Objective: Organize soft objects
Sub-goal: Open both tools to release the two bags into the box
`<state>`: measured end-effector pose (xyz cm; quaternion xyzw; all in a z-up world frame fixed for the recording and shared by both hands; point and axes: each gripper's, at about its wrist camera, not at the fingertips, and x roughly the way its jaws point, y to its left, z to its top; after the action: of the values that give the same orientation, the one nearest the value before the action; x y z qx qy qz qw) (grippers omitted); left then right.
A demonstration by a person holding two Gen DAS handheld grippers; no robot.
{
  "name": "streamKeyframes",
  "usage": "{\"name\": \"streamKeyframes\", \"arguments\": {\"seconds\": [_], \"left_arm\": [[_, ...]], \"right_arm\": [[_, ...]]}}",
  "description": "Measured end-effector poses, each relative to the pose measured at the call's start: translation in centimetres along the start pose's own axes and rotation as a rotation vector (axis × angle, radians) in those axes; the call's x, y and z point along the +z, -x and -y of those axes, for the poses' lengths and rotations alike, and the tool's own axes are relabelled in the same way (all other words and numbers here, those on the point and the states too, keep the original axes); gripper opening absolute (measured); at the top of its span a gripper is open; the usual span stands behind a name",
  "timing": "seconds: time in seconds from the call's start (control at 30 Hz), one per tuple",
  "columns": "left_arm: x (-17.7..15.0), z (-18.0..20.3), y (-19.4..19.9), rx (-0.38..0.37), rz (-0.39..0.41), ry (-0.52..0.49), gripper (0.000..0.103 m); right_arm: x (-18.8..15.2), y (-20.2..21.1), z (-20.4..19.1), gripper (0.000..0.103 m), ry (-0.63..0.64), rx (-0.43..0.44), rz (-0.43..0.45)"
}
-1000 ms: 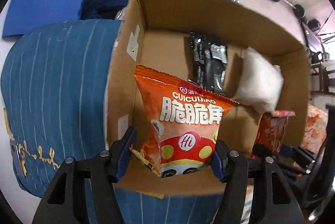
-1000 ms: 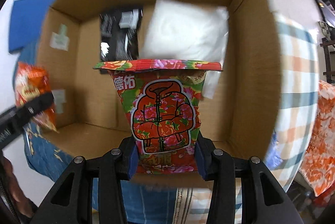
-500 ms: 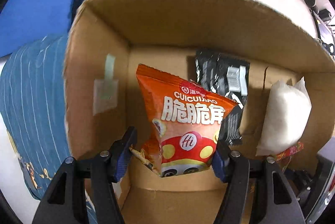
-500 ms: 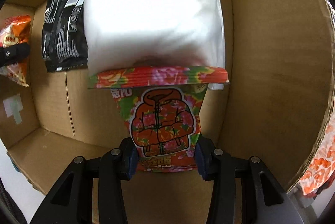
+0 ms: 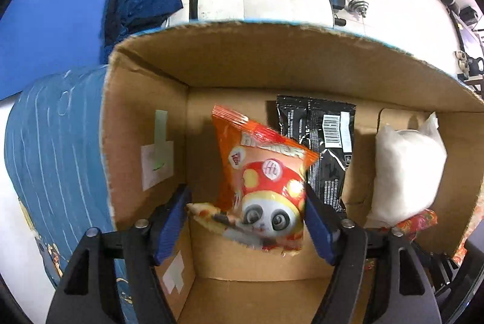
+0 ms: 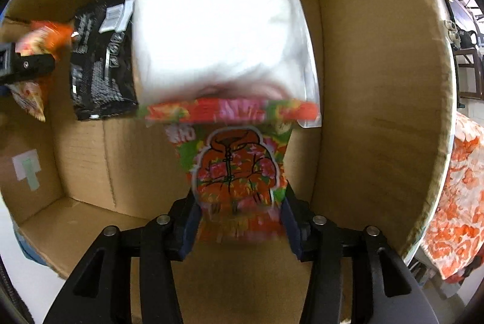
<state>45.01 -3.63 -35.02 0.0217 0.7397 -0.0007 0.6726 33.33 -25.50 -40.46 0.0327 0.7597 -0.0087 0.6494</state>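
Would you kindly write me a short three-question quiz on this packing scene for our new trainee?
1. True or false: the black packet lies inside the cardboard box.
2. Which item lies between the left gripper's fingers? A) orange panda snack bag B) white bag C) blue cloth
3. Fill in: the floral snack bag between the right gripper's fingers has its top edge against the ____ bag.

Key: 1 true; 2 A; 3 white.
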Motion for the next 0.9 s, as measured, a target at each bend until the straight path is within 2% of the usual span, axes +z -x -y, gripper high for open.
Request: {"name": "streamKeyframes", "arguments": {"seconds": [0.07,0.13,0.23,0.3,0.37,0.4,0.43,0.5,0.57,0.73,0.9], "left_arm": [[0.0,-0.4,0.5,0.005,0.013,-0.002,0.076],[-0.2,-0.7,1.1,0.018,0.022,-0.007,0.078],[-0.6,-1.5,2.4,0.01,0.053,0.007,0.078],[-1.3,-1.8,3.4,-0.007,0.078,0.011,0.082],[-2.4,-1.9,4.7,-0.023,0.11,0.011,0.092],[-3.0,-2.0,5.3,-0.027,0.126,0.006,0.094],[-3.7,-1.9,5.9,-0.032,0.143,0.001,0.097],[-4.7,-1.7,6.5,-0.037,0.156,-0.004,0.103],[-6.3,-1.4,7.1,-0.046,0.174,-0.014,0.103],[-10.2,-1.0,8.6,-0.053,0.251,-0.025,0.103],[-14.1,-0.8,10.4,-0.012,0.352,-0.02,0.103]], "right_arm": [[-0.6,0.9,0.0,0.06,-0.004,0.007,0.017],[-0.9,1.6,-0.3,0.07,0.001,0.007,0.029],[-1.9,3.2,-1.0,0.076,0.01,-0.005,0.072],[-2.5,4.0,-1.2,0.078,0.009,0.005,0.092],[-3.4,4.8,-1.5,0.087,0.004,0.018,0.114],[-3.9,5.1,-1.5,0.093,0.0,0.024,0.125],[-4.5,5.4,-1.6,0.095,-0.005,0.022,0.138],[-5.6,6.0,-1.9,0.095,-0.012,0.017,0.159],[-4.8,6.0,-1.4,0.098,-0.021,0.025,0.165],[-6.1,7.1,-0.9,0.099,-0.01,0.012,0.212],[-8.2,9.0,-1.0,0.099,-0.004,0.016,0.283]]}}
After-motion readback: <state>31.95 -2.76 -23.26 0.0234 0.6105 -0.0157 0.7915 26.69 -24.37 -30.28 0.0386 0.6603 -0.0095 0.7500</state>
